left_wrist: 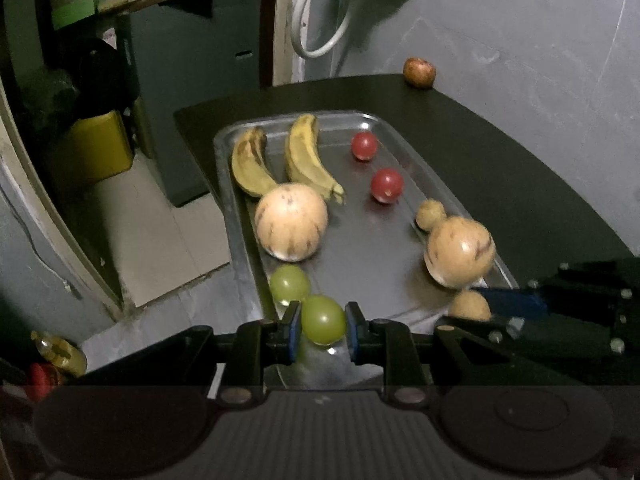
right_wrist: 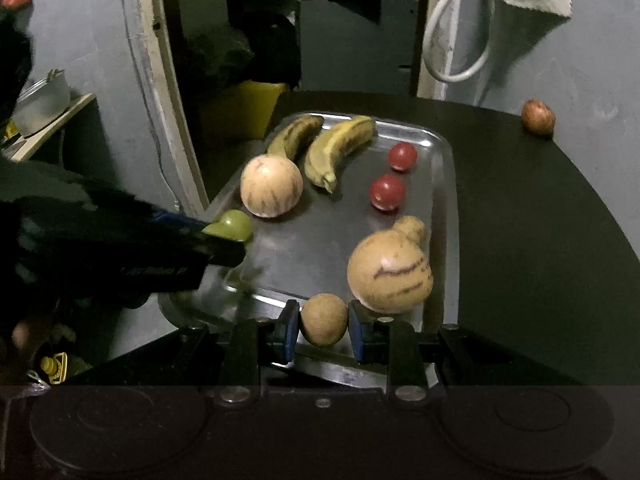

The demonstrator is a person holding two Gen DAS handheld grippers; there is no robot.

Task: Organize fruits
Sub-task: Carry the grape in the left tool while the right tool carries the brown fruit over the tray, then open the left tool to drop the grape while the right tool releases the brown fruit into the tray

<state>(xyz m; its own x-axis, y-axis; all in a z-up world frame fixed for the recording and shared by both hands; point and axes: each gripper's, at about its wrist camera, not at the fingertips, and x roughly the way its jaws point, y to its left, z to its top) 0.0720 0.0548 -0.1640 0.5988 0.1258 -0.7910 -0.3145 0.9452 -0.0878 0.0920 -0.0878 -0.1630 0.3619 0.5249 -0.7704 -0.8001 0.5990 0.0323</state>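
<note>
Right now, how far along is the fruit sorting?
Done: bananas, red fruits and striped melons lie paired on the tray. In hand: the left gripper holds a green fruit by its twin; the right gripper holds a brown fruit. Left: one fruit at the table's far edge.

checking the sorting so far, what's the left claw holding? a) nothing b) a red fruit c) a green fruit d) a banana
c: the left claw is shut on a green fruit at the near end of the metal tray, beside a second green fruit.
</note>
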